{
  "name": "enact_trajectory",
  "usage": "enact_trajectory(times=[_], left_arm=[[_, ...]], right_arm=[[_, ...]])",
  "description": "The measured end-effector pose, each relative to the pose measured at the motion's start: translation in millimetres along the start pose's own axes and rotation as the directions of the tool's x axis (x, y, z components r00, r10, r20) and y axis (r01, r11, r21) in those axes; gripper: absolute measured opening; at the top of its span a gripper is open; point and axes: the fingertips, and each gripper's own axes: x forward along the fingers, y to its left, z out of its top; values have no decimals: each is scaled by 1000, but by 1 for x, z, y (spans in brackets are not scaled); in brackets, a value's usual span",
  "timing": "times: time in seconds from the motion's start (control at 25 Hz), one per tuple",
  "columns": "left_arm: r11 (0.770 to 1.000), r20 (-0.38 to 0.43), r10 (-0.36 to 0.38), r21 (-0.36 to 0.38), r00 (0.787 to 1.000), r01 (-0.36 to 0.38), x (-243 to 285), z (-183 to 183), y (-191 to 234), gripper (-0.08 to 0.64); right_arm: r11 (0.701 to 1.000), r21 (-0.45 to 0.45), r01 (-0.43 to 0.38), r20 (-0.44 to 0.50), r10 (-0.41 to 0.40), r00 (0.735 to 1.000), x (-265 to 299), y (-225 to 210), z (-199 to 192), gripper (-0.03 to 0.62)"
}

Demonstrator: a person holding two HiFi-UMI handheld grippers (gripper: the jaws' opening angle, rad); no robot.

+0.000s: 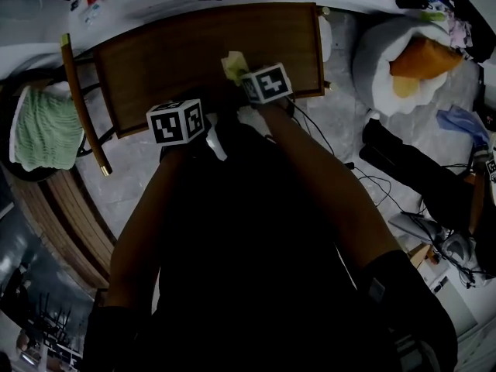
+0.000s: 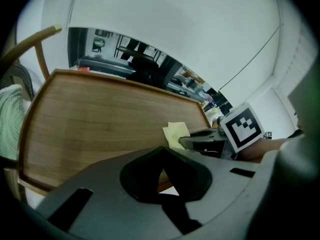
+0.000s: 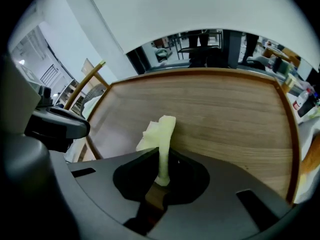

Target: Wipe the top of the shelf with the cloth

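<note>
The shelf top (image 1: 194,45) is a brown wooden board with a raised rim, seen from above in the head view. A pale yellow cloth (image 1: 233,64) lies bunched on its near right part, and my right gripper (image 1: 240,77) is shut on it. In the right gripper view the cloth (image 3: 161,134) stands up between the jaws of that gripper (image 3: 162,178) over the board (image 3: 225,114). My left gripper (image 1: 177,107) hangs at the board's near edge, left of the cloth. Its jaws (image 2: 161,173) look shut with nothing in them. The cloth (image 2: 175,134) shows to its right.
A curved wooden chair rail (image 1: 81,103) and a green knitted cushion (image 1: 43,126) are at the shelf's left. A white beanbag with an orange thing in it (image 1: 403,60) is at the right. Cables (image 1: 372,180) and dark bags lie on the floor at the right.
</note>
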Motion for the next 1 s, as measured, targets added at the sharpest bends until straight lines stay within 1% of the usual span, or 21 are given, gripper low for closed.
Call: enact_trajectory(times=[0.12, 0.24, 0.4, 0.48, 0.64, 0.76, 0.84, 0.92, 1.0], left_arm=[[1000, -11, -17, 18, 1000, 17, 16, 1, -20, 9], [999, -17, -35, 35, 999, 35, 30, 5, -39, 9], [997, -24, -52, 56, 998, 53, 41, 7, -59, 9], [996, -23, -58, 63, 998, 59, 44, 9, -65, 9], [996, -25, -59, 69, 998, 61, 39, 6, -68, 9], [996, -21, -49, 71, 999, 50, 31, 5, -61, 9], [997, -20, -48, 67, 999, 49, 25, 4, -53, 9], [997, -19, -47, 63, 999, 48, 16, 2, -45, 9], [998, -13, -44, 53, 999, 45, 5, 0, -38, 9]], right_arm=[[998, 24, 57, 16, -58, 998, -15, -39, -8, 41], [991, 62, 115, 10, -116, 993, -34, -73, -18, 41], [969, 128, 213, 12, -216, 976, -58, -116, -34, 41], [951, 163, 263, 8, -268, 963, -68, -133, -38, 41], [902, 257, 348, -11, -357, 934, -82, -154, -47, 41], [857, 317, 407, -14, -425, 905, -91, -166, -52, 41], [827, 354, 436, -32, -455, 890, -96, -173, -59, 41], [815, 350, 462, -51, -476, 878, -99, -177, -64, 41], [815, 331, 475, -48, -489, 871, -102, -176, -64, 41]])
